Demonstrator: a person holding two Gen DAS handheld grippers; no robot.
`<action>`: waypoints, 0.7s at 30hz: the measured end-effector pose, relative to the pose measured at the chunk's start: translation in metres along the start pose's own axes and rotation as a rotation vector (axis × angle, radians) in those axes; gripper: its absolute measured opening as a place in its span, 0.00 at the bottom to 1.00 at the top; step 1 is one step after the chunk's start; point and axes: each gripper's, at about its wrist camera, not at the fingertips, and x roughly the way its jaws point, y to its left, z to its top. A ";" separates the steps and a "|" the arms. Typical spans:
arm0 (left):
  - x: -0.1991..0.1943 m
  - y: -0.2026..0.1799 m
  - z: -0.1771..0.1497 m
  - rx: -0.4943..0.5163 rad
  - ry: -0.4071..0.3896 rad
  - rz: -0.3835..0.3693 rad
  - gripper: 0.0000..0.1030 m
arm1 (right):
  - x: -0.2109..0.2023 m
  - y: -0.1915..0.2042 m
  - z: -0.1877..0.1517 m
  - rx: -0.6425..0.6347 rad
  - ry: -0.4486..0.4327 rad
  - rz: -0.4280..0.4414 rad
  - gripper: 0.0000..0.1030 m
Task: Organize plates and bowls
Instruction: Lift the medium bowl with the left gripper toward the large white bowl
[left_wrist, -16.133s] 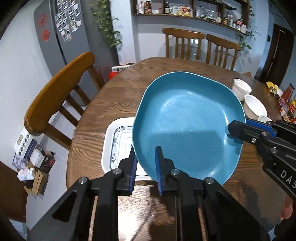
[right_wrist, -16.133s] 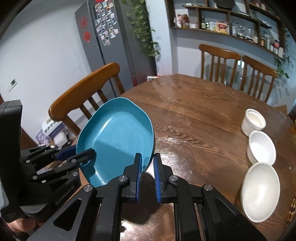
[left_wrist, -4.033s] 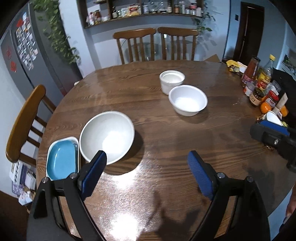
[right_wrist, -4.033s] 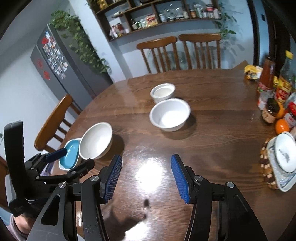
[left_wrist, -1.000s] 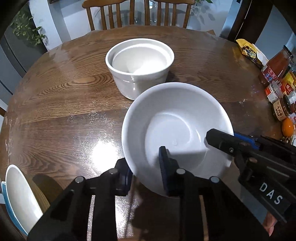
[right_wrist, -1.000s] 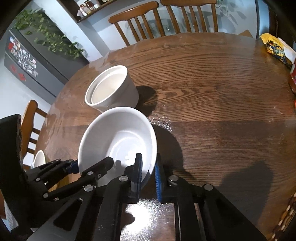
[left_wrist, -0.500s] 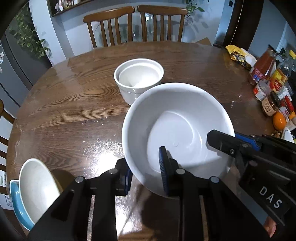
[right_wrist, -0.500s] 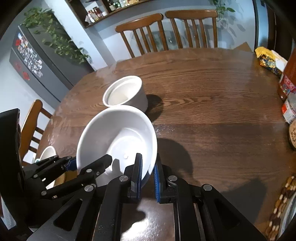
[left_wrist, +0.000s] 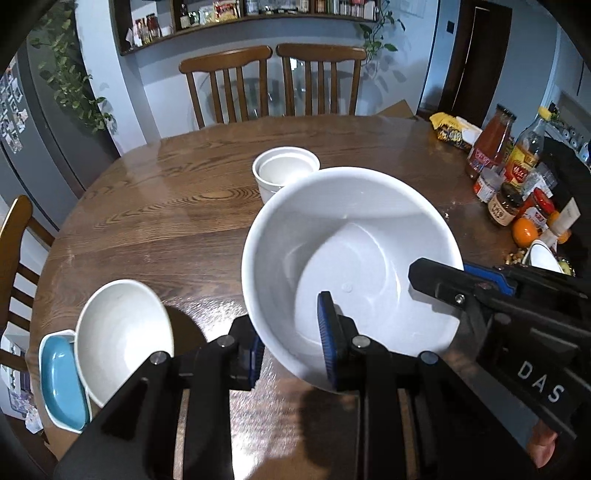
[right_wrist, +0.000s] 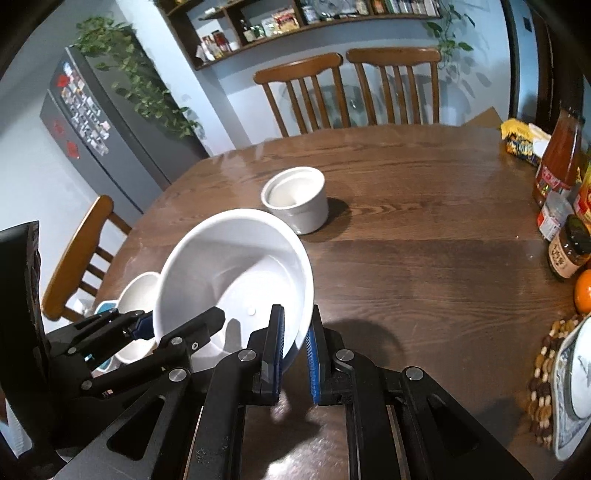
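Observation:
Both grippers hold one white bowl (left_wrist: 351, 254) in the air above the round wooden table (left_wrist: 166, 229). My left gripper (left_wrist: 291, 339) is shut on its near rim. My right gripper (right_wrist: 295, 332) is shut on the bowl's right rim (right_wrist: 236, 269). A larger white bowl (left_wrist: 122, 332) sits in the blue plate (left_wrist: 59, 373) on a white plate at the table's left edge; it also shows in the right wrist view (right_wrist: 138, 295). A small straight-sided white bowl (left_wrist: 284, 170) stands mid-table, also in the right wrist view (right_wrist: 295, 197).
Bottles and jars (left_wrist: 509, 177), an orange (left_wrist: 524, 232) and a snack bag (left_wrist: 454, 131) crowd the table's right side. A patterned dish on a beaded mat (right_wrist: 569, 387) sits at the right edge. Wooden chairs (left_wrist: 273, 81) stand behind and to the left.
The held bowl has been lifted higher and carried back and left, away from the small bowl. The stack at the table's left edge has come closer into view.

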 end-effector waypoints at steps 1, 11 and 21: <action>-0.004 0.000 -0.002 -0.003 -0.006 0.001 0.24 | -0.005 0.005 -0.002 -0.008 -0.006 0.001 0.12; -0.048 0.015 -0.025 -0.023 -0.070 0.021 0.24 | -0.032 0.035 -0.017 -0.055 -0.049 0.016 0.13; -0.072 0.038 -0.043 -0.068 -0.104 0.061 0.24 | -0.038 0.068 -0.026 -0.109 -0.056 0.054 0.13</action>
